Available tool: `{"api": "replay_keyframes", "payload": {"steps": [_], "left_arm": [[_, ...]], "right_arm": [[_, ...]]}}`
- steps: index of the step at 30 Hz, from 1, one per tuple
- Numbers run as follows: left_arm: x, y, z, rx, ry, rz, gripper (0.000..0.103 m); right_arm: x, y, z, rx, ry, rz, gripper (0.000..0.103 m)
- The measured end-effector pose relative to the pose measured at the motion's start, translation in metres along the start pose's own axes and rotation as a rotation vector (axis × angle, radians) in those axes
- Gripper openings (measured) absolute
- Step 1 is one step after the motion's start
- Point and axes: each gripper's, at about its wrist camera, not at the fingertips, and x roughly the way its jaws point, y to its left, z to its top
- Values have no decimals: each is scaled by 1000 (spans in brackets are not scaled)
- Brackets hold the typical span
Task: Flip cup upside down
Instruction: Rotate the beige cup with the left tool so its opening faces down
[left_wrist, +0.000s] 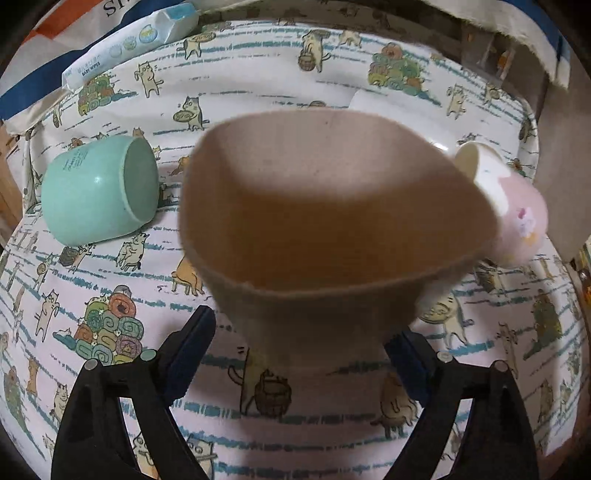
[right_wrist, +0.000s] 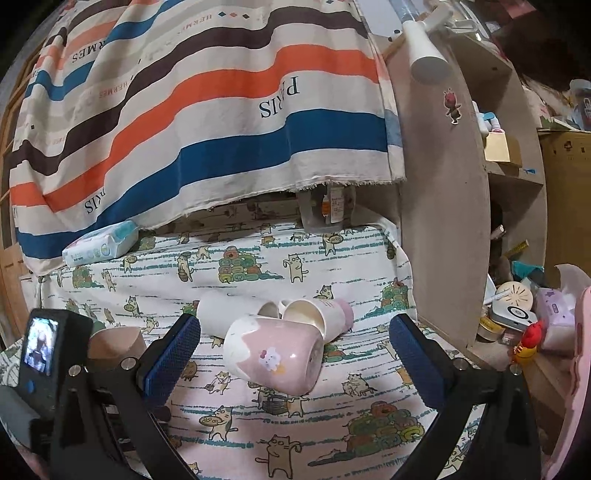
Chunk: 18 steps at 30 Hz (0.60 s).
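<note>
In the left wrist view a beige cup (left_wrist: 325, 221) stands upright, mouth up, on the cat-print cloth (left_wrist: 110, 295), close in front of my left gripper (left_wrist: 299, 354). The left gripper's jaws are wide open on either side of the cup's base, apart from it. A mint cup (left_wrist: 99, 192) lies on its side at the left. A pink cup (left_wrist: 513, 218) lies behind the beige one. In the right wrist view my right gripper (right_wrist: 295, 354) is open and empty around the lying pink cup (right_wrist: 277, 354). The beige cup (right_wrist: 118, 343) shows at the left.
A white cup (right_wrist: 229, 314) and a cream-and-pink cup (right_wrist: 317, 314) lie on their sides behind the pink one. A pack of baby wipes (right_wrist: 99, 247) lies at the back left under a striped cloth (right_wrist: 207, 110). A wooden shelf side (right_wrist: 443, 221) with clutter stands at the right.
</note>
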Motion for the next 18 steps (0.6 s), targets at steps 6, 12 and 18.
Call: {"api": "replay_keyframes", "payload": {"steps": [6,12,18], "left_arm": [[-2,-4,3,12,-10,-39,68],[-21,-2,-6,84,25,-87,68],[-50,1,0,159,43,-95,67]], "right_arm": [[1,0,0,-7,6,-6,103],[3,0,0,-13,14,-14,103],[4,6,-2,-42,17,-21,103]]}}
